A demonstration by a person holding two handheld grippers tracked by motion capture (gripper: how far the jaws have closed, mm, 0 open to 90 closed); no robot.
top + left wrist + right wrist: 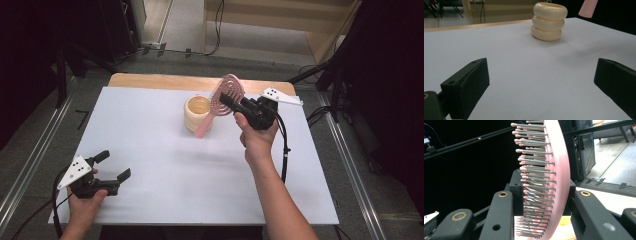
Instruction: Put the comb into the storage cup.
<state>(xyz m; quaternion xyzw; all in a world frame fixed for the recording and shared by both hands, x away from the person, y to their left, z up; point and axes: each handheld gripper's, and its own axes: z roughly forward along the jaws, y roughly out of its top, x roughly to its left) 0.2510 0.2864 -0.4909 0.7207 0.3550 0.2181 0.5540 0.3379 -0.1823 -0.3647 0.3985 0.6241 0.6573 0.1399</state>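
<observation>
Pink hairbrush (226, 95) is clamped by its head between right gripper (231, 102) jaws, handle hanging by the cream cup (197, 114); lowering handle-first into it is judged next, left gripper (112, 165) jaws released

Grey floor (190, 62) and black curtains (395, 75) surround the white table (165, 165).

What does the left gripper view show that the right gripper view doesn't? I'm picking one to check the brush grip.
Left gripper view alone: the cream cup standing on the white table, the left gripper with jaws wide apart and nothing between them, and just the brush's pink handle tip hanging in the air. Right gripper view alone: the right gripper shut on the brush head, bristles facing its left jaw. Both share the pink brush.
</observation>
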